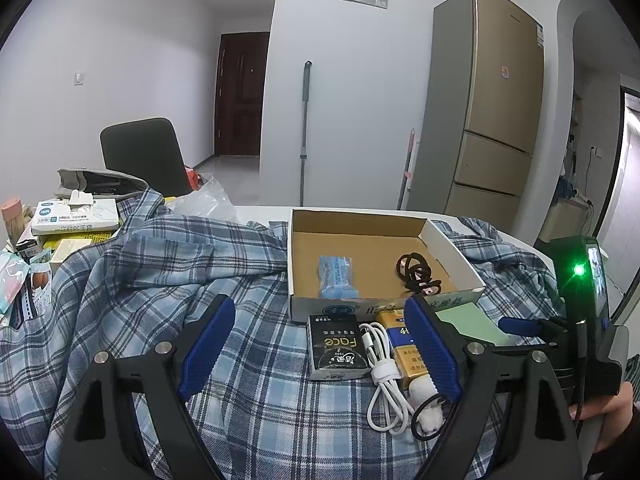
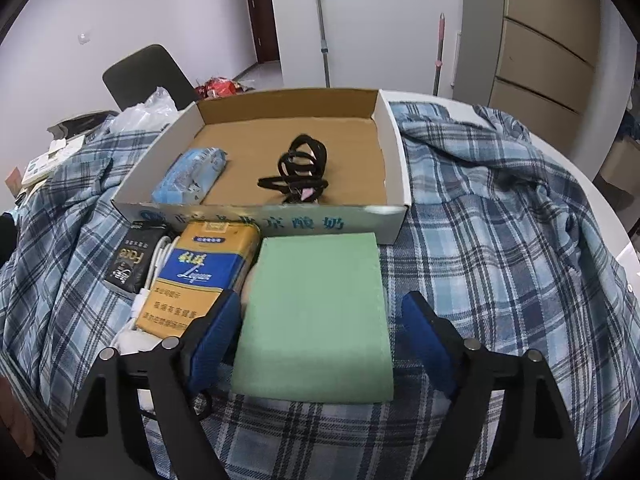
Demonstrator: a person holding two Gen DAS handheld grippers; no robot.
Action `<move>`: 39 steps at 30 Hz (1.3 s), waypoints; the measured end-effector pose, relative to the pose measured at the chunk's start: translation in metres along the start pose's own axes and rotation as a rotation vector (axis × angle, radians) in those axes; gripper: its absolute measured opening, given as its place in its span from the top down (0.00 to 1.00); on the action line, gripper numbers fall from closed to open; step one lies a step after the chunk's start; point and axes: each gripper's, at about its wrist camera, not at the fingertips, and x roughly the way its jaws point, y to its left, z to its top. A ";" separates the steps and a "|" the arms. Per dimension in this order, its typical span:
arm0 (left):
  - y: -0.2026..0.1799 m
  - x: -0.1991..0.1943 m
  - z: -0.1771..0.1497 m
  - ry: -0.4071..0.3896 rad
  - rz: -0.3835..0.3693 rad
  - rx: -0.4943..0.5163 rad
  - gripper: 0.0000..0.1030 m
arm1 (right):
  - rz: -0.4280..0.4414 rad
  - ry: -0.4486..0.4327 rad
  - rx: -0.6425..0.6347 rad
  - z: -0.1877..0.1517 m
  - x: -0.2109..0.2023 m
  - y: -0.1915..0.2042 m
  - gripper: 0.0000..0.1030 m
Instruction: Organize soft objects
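The cardboard box [image 2: 394, 168] is holding a blue tissue pack [image 2: 191, 176] at nine o'clock and black hair ties [image 2: 298, 168] toward three. Both tongs, left [image 1: 320, 350] and right [image 2: 316, 344], are standing spread, pinching nothing.

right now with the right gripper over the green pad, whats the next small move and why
Probably close the right gripper on the green pad. Its jaws stand open on either side of the pad without pressing it, and the pad lies on the plaid cloth just outside the cardboard box, which already holds a blue pack and black hair ties.
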 end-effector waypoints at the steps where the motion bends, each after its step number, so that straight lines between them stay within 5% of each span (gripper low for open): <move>1: 0.000 0.000 0.000 0.000 0.000 -0.001 0.14 | 0.007 0.008 0.000 0.000 0.002 0.000 0.21; 9: -0.001 0.000 -0.001 0.006 -0.001 0.005 0.14 | 0.007 0.012 -0.022 -0.001 0.002 0.004 0.32; 17: 0.001 0.006 -0.001 0.029 0.011 0.003 0.14 | 0.021 -0.080 0.000 0.001 -0.018 0.000 0.32; 20: 0.000 0.008 -0.001 0.047 0.095 0.023 0.14 | 0.011 -0.118 0.003 0.002 -0.024 -0.001 0.32; 33: 0.005 0.067 -0.001 0.333 0.061 0.001 0.22 | 0.006 -0.133 0.012 0.003 -0.028 -0.004 0.32; 39: 0.001 0.090 0.007 0.382 0.046 -0.010 0.25 | 0.016 -0.119 0.028 0.003 -0.026 -0.008 0.32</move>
